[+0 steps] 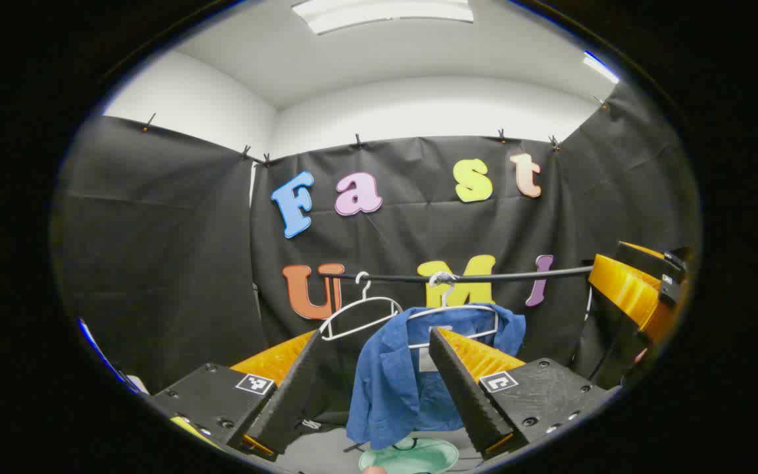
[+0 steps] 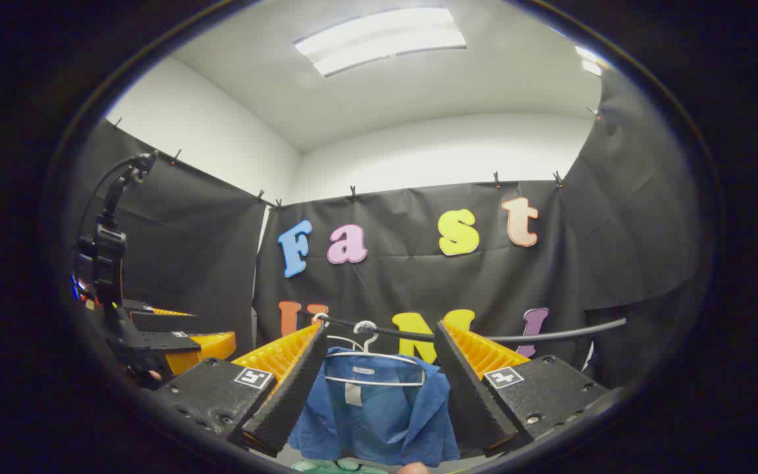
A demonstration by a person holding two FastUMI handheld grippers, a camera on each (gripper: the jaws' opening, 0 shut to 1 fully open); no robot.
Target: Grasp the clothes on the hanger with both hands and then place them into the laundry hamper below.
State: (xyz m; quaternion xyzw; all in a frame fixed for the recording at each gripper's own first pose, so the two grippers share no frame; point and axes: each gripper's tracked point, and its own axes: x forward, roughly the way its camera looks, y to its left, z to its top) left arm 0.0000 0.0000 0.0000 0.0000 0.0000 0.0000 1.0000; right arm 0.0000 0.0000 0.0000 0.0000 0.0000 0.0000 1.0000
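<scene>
Clearly soft and light, the shirt (image 1: 412, 382) hangs low centre on its hanger (image 1: 454, 313) above the hamper (image 1: 412, 455); both left gripper (image 1: 372, 388) and right gripper (image 2: 369, 388) gape, best pinching the shoulders.

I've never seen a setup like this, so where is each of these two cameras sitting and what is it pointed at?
Left gripper view: rides on the left gripper, facing the blue shirt on its hanger; its own open fingers show, the right gripper at the edge.
Right gripper view: rides on the right gripper, facing the shirt; own open fingers, left gripper beside.
Both share the shirt and rail.
</scene>
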